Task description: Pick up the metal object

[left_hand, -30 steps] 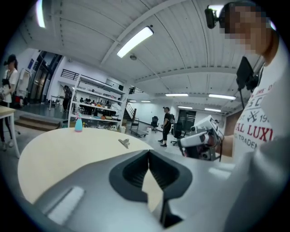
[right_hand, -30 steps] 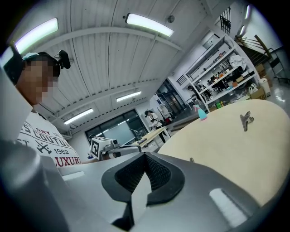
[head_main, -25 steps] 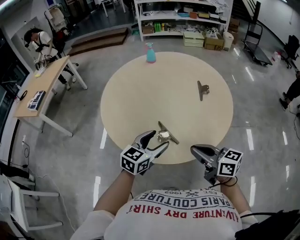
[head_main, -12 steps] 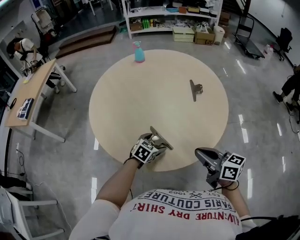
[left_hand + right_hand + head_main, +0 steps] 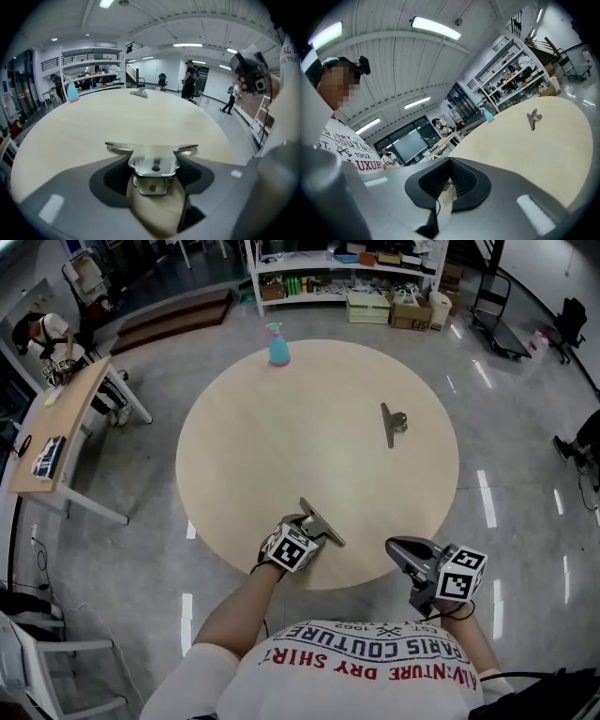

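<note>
Object: metal clip (image 5: 322, 521), shiny silver, a long flat bar with a folded handle.
Place: down on the round bench (image 5: 244, 446), right by its near edge, a touch left of middle.
Pose: lying flat, bar running on a diagonal, handle towards the near edge.
Grip: the left tongs (image 5: 302, 529) are closing, and the handle sits between the pads, which touch both its sides.
Twin: second metal clip (image 5: 392, 423), flat towards the far right edge, well apart.
</note>
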`<act>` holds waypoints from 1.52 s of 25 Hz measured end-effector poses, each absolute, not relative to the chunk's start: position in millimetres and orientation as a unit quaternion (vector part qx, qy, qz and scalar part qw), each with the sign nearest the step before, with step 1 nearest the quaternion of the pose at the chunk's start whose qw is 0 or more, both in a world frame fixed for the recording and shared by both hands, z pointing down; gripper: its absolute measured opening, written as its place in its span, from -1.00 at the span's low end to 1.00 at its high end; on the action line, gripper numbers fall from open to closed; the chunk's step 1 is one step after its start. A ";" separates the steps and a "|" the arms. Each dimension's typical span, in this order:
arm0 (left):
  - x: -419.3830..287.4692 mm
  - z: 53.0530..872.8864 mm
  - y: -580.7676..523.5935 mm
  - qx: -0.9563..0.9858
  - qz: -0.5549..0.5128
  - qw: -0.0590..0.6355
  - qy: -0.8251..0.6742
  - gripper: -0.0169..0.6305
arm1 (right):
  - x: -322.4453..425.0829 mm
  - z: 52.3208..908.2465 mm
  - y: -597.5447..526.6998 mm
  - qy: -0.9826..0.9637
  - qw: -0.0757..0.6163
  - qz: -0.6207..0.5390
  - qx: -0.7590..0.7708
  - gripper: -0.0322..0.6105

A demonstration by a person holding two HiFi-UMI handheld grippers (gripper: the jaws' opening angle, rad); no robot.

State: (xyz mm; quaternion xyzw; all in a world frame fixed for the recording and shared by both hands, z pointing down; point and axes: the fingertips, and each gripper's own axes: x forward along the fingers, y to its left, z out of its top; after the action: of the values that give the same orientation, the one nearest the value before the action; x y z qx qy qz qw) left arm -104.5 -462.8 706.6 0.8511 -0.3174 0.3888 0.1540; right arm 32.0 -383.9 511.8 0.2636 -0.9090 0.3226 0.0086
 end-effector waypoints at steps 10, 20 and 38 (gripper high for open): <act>-102.5 655.5 -464.8 0.866 0.327 0.128 -0.356 -0.07 | 33.8 502.4 -387.5 -0.912 0.009 0.308 0.270 -0.89; -89.7 455.2 -387.7 0.935 0.127 0.108 -0.313 -0.07 | 27.8 456.0 -373.6 -0.934 0.002 0.245 0.260 -0.89; -92.1 440.6 -334.4 0.934 0.100 0.125 -0.319 -0.07 | 16.7 429.9 -339.9 -0.950 -0.002 0.208 0.234 -0.90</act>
State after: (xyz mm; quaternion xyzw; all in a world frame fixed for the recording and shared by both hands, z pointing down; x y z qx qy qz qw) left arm -92.1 -334.4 440.6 0.9340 -0.3194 0.1004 0.1246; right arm 16.7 -339.9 429.9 0.2341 -0.9498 0.2078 -0.0018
